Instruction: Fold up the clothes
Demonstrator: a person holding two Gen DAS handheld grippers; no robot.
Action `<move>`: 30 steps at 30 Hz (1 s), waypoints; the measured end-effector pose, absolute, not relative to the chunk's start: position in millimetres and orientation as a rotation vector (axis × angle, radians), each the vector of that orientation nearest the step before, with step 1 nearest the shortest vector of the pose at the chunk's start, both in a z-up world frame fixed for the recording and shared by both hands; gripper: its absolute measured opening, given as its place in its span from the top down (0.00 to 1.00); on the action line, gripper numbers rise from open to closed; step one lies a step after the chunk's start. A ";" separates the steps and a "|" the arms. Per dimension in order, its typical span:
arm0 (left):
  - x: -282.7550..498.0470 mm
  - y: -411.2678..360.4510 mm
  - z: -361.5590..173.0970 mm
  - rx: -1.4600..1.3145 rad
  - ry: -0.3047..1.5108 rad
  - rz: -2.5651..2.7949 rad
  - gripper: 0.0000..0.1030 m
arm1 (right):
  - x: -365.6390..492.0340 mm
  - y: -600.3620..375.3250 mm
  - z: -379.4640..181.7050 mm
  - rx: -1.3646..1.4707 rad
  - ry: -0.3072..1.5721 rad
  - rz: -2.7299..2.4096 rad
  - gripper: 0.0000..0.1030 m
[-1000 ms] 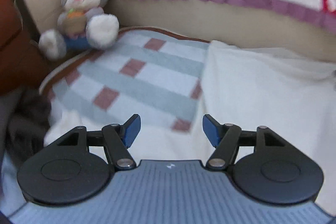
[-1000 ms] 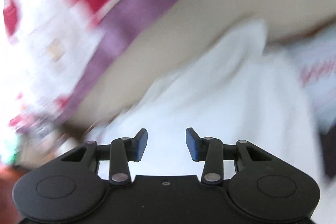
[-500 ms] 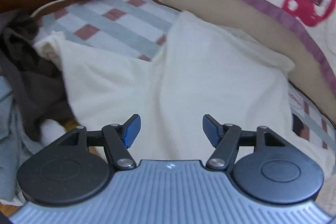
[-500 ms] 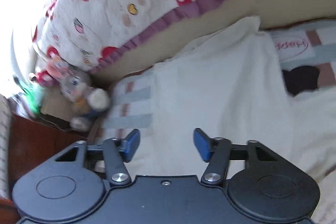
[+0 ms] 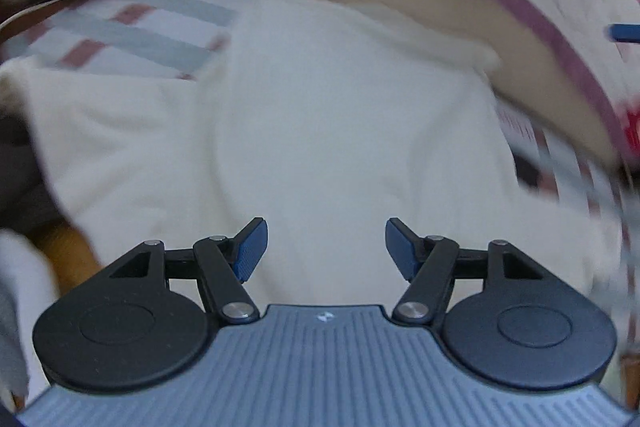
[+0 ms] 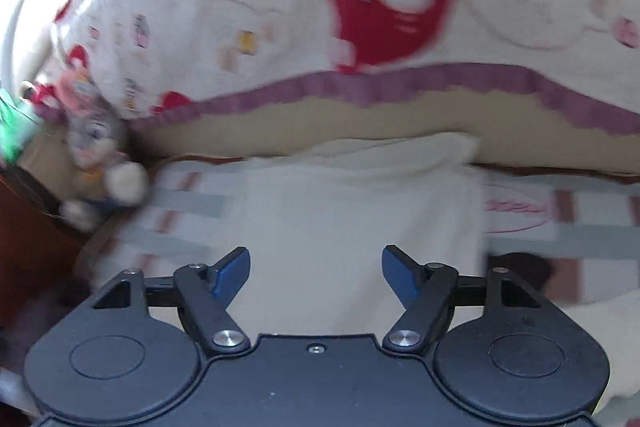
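Here both claws gape above the cream garment (image 5: 340, 131).

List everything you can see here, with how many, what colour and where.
cream garment: one, off-white, spread over the checked cover
checked cover: one, white with grey bands and red squares, beneath the garment
patterned quilt: one, white with red figures and purple trim, behind
plush rabbit: one, grey, far left corner
dark clothing: dark grey, left edge, count unclear
left gripper: one, black with blue pads, open above the garment, empty
right gripper: one, black with blue pads, jaws just opened, empty
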State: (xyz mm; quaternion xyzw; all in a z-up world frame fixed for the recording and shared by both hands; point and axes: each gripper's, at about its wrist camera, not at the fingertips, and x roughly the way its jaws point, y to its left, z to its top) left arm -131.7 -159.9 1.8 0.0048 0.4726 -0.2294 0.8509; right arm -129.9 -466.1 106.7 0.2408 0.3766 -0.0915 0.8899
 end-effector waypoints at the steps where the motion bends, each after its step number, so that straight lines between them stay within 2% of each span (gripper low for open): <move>1: -135.4 -169.8 0.0 0.075 0.985 -0.536 0.40 | -148.5 -479.6 85.7 0.518 0.772 -0.220 0.31; 2: -138.6 -180.5 -0.5 0.138 0.971 -0.593 0.41 | -170.4 -493.1 66.6 0.546 0.763 -0.258 0.37; 7: -158.4 -226.0 -4.1 0.343 0.901 -0.899 0.42 | -278.5 -532.6 -7.5 0.538 0.717 -0.454 0.42; 12: -169.7 -234.5 -13.0 0.252 0.959 -1.061 0.42 | -329.4 -530.2 -61.7 0.605 0.837 -0.370 0.43; 18: -175.6 -225.5 -28.1 0.146 1.062 -1.037 0.39 | -298.7 -481.8 -76.8 0.533 0.972 -0.141 0.43; 24: -193.7 -220.6 -38.9 0.269 1.081 -1.017 0.34 | -255.3 -431.6 -79.5 0.544 1.106 0.082 0.43; 27: -197.5 -221.4 -49.2 0.269 1.104 -1.021 0.29 | -235.3 -416.4 -92.4 0.511 1.139 0.060 0.35; 28: -199.1 -222.2 -53.2 0.291 1.101 -1.003 0.25 | -228.7 -412.4 -97.9 0.498 1.149 0.042 0.34; 30: -202.5 -224.2 -61.7 0.359 1.081 -0.943 0.24 | -222.3 -403.9 -112.3 0.511 1.185 0.018 0.35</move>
